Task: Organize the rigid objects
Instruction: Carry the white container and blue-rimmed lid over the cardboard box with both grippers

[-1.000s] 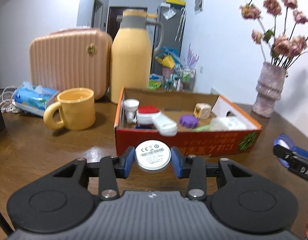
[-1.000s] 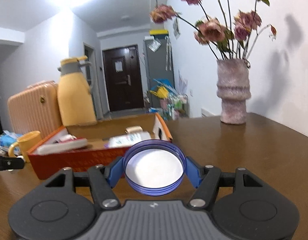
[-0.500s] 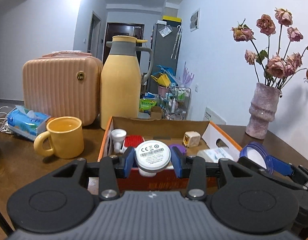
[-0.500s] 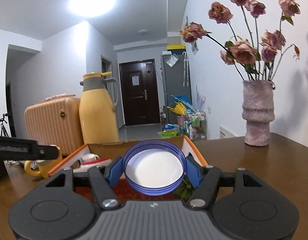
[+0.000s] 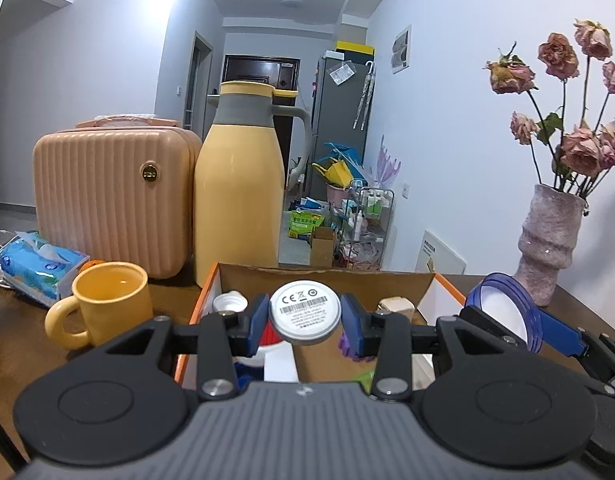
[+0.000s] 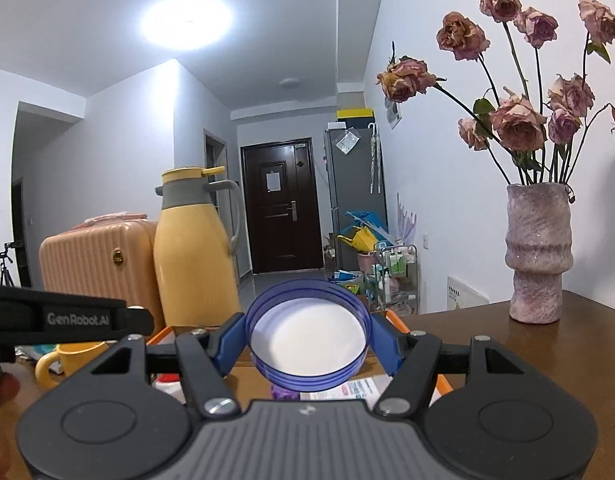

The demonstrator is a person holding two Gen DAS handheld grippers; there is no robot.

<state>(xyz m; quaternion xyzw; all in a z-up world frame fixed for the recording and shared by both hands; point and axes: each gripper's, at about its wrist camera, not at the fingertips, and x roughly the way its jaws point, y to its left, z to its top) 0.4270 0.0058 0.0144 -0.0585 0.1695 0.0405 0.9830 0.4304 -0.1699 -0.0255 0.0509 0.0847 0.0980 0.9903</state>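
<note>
The white disc (image 5: 304, 312) sat pinched edge-on between the blue pads of the left gripper (image 5: 304, 316), its label side facing back toward the camera, held above the open box (image 5: 205, 296), presumably so it could be let down among the things already gathered there. The jaws were closed only as far as the disc's width allowed. Beside it, the right gripper (image 6: 307, 344) clamped the blue lid (image 6: 307, 338) the same way, by its rim, hollow side toward the holder, and it too hung over the box, near the right wall. In the box lay a white cap (image 5: 227, 302), a small cube (image 5: 391, 304), something red and something purple, half hidden behind the fingers. The mug (image 5: 103, 308), jug (image 5: 237, 196), case (image 5: 111, 196) and tissues (image 5: 39, 266) stood well apart to the left on the table (image 5: 23, 344), the vase (image 6: 537, 256) off to the right, probably not part of the sorting.
</note>
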